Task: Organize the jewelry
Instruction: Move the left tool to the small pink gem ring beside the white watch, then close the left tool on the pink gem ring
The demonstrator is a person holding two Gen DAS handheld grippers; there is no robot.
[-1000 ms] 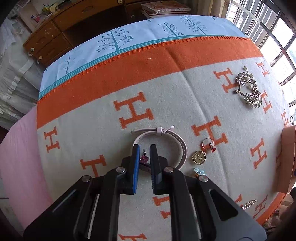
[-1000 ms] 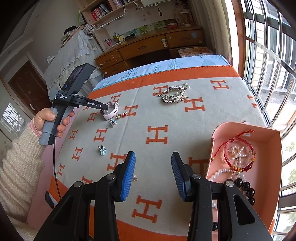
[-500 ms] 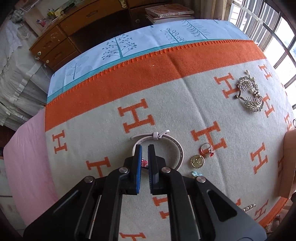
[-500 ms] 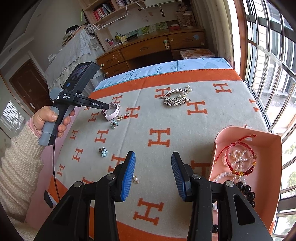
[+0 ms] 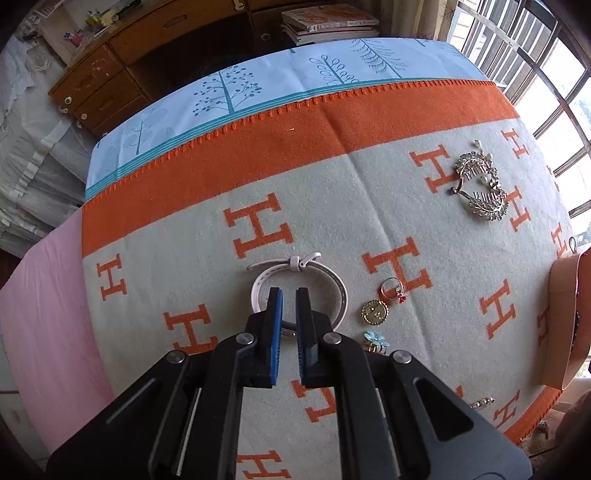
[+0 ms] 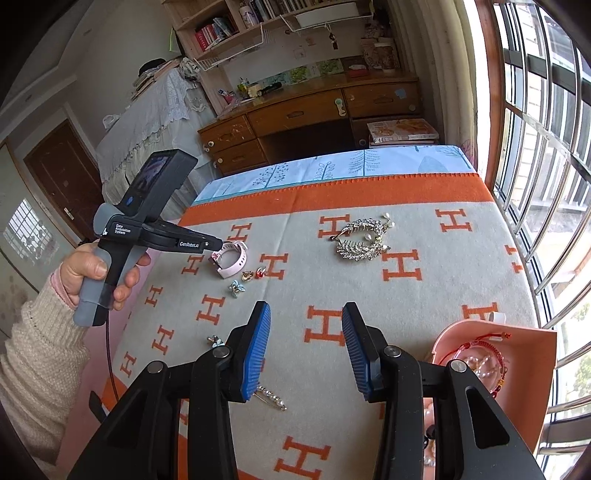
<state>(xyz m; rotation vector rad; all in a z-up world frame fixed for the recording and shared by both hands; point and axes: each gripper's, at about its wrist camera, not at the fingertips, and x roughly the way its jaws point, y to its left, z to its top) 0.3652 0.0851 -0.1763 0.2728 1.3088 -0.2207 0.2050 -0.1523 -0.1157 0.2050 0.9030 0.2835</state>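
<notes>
Left gripper [image 5: 289, 297] has closed over the watch [image 5: 338, 291] (red charm now hidden).

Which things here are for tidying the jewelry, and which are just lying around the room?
For the job: pink watch, sparkly hair combs, ring, gold charm, blue flower clip, pearl pin, pink box.

Just lying about: magazines, shelf books, wooden desk.

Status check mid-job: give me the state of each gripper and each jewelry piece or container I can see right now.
Left gripper: shut, at the pink watch band.
Right gripper: open, empty.
Pink watch band: buckled in a loop, on the blanket.
Pink tray: open, holding bracelets.
Silver rhinestone hair comb: loose on the blanket.
Pearl hair pin: loose, by the right gripper's finger.
</notes>
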